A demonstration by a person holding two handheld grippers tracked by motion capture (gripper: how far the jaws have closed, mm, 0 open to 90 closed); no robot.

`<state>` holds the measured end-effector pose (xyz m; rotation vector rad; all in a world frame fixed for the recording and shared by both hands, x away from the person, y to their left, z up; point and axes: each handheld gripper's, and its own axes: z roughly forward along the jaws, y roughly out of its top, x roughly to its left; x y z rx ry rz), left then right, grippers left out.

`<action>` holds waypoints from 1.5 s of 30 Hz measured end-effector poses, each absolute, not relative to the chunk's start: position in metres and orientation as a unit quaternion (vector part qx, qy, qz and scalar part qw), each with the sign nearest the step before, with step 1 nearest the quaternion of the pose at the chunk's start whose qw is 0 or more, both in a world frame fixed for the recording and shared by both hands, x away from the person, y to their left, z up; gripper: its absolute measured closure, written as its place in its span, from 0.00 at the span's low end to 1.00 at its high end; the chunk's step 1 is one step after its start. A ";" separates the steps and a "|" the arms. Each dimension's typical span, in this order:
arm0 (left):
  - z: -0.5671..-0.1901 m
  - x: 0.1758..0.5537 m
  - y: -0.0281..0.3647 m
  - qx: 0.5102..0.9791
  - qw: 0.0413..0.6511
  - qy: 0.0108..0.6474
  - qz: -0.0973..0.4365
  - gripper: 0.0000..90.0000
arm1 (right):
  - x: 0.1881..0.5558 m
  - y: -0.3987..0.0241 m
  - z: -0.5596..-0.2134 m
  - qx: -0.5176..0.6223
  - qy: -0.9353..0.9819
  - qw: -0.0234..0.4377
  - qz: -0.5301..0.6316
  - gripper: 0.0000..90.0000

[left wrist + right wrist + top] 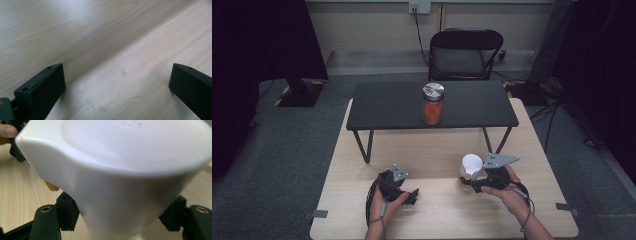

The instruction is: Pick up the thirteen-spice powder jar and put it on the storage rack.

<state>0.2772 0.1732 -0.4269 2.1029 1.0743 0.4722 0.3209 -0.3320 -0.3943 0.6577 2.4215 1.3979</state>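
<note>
A white cup (471, 164) with a wide rim and a pouring lip sits tilted in my right gripper (468, 181), low over the near right part of the wooden table (437, 150). In the right gripper view, the cup (120, 177) narrows toward its base, where the right gripper (121, 220) is shut on it with a black pad on each side. A small yellow bit (51, 186) peeks out beside the cup. My left gripper (413, 194) rests on the wood at near left. In its own view the left gripper (117, 82) stands wide open over bare wood.
A low black table (377, 107) stands on the far half of the wooden table. On it is a jar (433, 104) with orange contents and a silver lid. A black chair (464, 52) is behind. The other hand (7, 131) shows at the right gripper view's top left.
</note>
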 end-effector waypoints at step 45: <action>-0.427 0.277 0.173 0.815 0.358 0.417 0.183 0.00 | 0.347 -0.308 -0.283 0.191 0.837 0.113 0.500 0.34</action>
